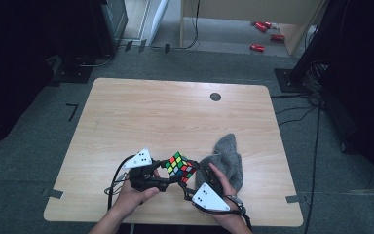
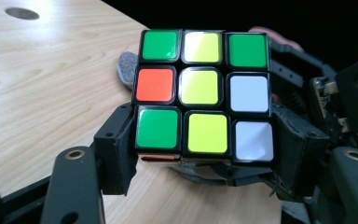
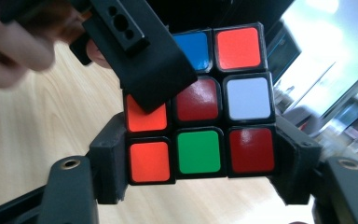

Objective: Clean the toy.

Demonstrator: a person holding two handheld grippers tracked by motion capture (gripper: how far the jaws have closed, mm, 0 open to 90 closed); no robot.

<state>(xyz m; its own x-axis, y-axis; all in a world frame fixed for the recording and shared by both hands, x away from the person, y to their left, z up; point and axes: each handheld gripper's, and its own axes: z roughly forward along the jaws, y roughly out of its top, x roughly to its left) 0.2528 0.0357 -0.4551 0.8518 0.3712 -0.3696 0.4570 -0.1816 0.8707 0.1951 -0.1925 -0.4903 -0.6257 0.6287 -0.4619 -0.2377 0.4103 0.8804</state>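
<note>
A: Where is the cube [image 1: 180, 167]?

B: Lifted off the table [image 1: 175, 117], near its front edge, caught between the two grippers. In the high view it sits tilted, with a corner pointing up.

A: What is the left gripper [image 1: 157, 170] doing?

B: Its jaws are clamped on the cube's bottom layer. In the left gripper view [image 2: 205, 158] they press on both sides of the row with the green, yellow and white stickers, and the face toward the camera has a yellow centre.

A: And the right gripper [image 1: 191, 183]?

B: In the right gripper view [image 3: 198, 158] its two jaws sit against both sides of the cube's lowest row, orange, green and dark red. They look closed on it. One of the left gripper's jaws crosses the upper left of that face, with fingers [image 3: 14, 44] behind it.

A: Anything else on the table?

B: A grey cloth [image 1: 229, 158] lies crumpled just right of the cube, partly beneath the right hand [image 1: 224, 187]. A small dark round hole [image 1: 215, 96] sits near the far edge
</note>
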